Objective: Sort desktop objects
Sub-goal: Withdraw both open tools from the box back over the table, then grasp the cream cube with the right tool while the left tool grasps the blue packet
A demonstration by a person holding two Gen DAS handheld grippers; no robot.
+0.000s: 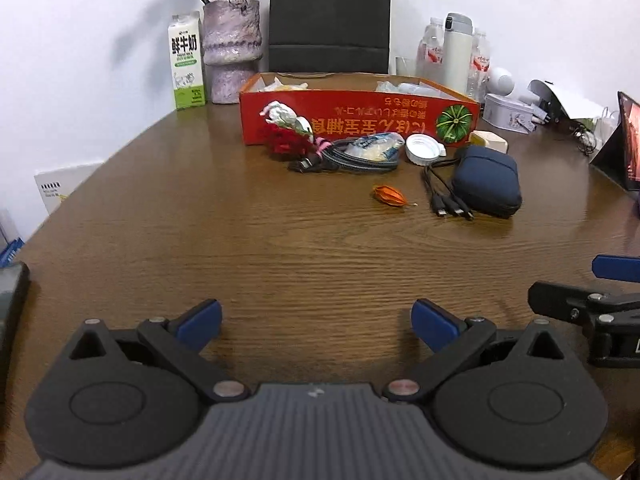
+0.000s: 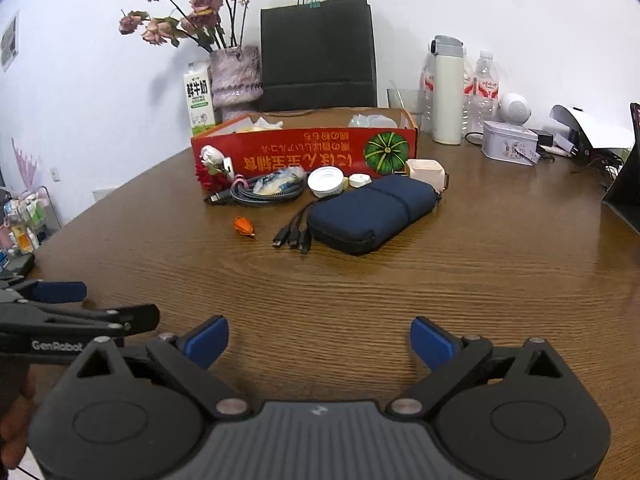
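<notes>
A red cardboard box stands at the back of the brown table. In front of it lie a red and white wrapped item, a coiled grey cable, a white lid, a small orange object, a black multi-plug cable and a navy zip pouch. My left gripper and my right gripper are both open and empty, low over the near table, well short of the objects.
A milk carton, a vase of dried roses, a black paper bag, a white flask, bottles and a white tin line the back. A tablet stands at the right edge.
</notes>
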